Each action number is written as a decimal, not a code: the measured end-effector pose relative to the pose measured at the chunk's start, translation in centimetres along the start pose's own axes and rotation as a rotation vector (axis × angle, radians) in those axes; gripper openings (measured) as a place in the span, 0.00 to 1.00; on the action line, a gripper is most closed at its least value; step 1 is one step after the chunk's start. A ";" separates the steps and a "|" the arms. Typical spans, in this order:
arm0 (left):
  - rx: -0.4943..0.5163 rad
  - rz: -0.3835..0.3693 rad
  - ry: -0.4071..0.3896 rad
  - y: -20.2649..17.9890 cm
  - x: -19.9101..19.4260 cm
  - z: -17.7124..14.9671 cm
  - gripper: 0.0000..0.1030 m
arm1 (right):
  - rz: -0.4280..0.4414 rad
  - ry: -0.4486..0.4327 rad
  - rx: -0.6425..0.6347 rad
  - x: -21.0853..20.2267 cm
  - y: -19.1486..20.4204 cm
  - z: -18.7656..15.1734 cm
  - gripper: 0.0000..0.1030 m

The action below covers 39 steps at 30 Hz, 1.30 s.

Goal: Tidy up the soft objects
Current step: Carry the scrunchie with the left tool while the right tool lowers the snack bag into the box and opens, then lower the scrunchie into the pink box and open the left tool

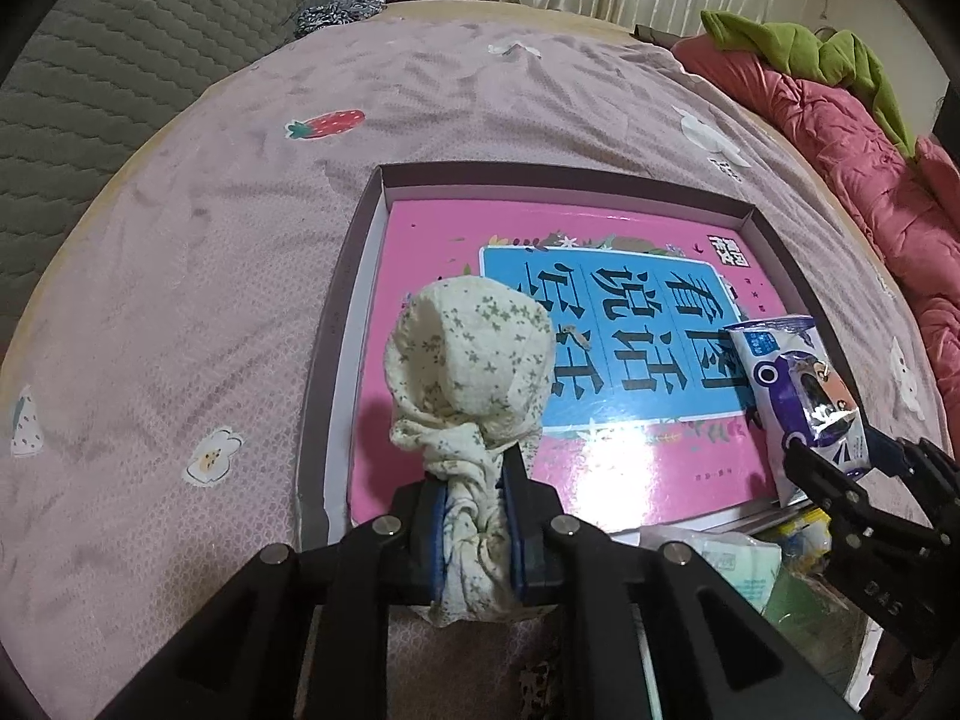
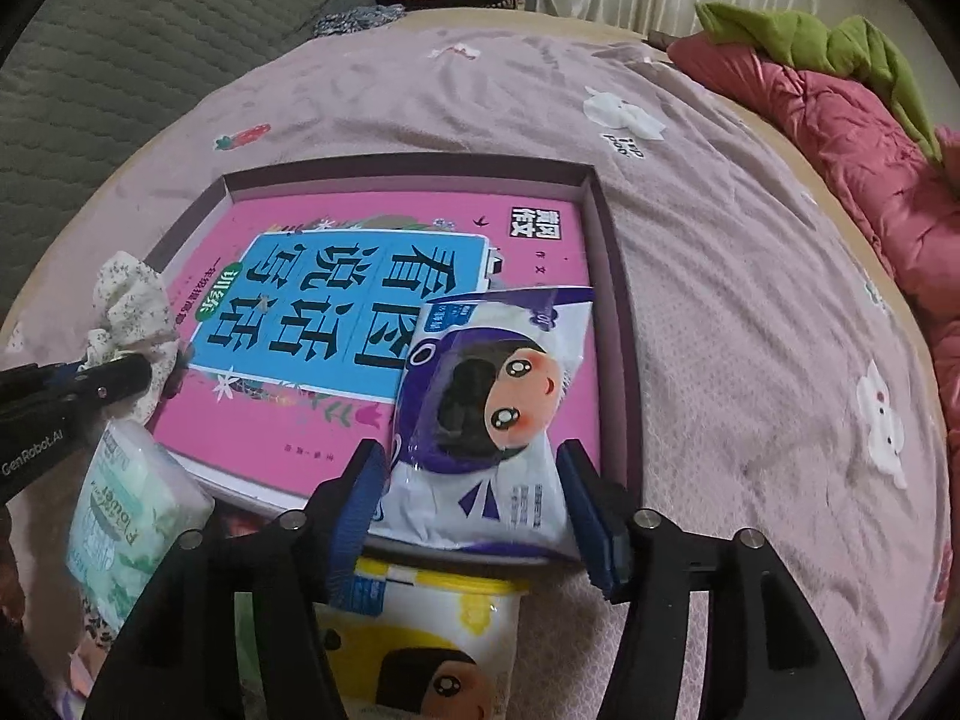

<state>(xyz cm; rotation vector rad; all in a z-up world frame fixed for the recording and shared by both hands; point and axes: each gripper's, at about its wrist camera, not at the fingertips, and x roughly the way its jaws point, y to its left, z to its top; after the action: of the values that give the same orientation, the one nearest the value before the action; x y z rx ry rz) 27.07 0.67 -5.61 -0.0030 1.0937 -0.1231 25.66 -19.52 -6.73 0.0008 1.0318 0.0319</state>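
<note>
Risk: left gripper (image 1: 480,531) pinches floral cloth (image 1: 474,360) over tray (image 1: 336,324) edge, may snag; right gripper (image 2: 474,504) spread around tissue pack (image 2: 486,414), which overhangs the tray and may slide off.

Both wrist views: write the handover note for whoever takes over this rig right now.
Left claw: shut on the floral cloth, held over the left part of the box.
Right claw: open, pads either side of the purple tissue pack but not pressing it; the pack lies on the pink book in the box, its near end over the box's edge.
Done: purple pack is down in the box.
Left: set the cloth in the box, then the green pack and yellow pack, both outside the box's near edge.
</note>
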 end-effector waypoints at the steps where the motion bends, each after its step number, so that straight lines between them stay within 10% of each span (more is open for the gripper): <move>1: 0.003 0.002 0.000 0.0 0.0 0.0 0.17 | 0.007 -0.006 0.012 -0.2 -0.2 -0.2 0.65; 39: 0.002 -0.017 -0.143 -0.2 -5.0 -0.1 0.61 | -0.056 -0.180 0.041 -7.5 -0.7 -3.4 0.75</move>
<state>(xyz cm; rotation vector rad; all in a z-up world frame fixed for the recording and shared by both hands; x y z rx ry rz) 24.69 1.02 -1.19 -0.0191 0.9513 -0.1378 18.92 -20.52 -2.08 0.0118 0.8520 -0.0394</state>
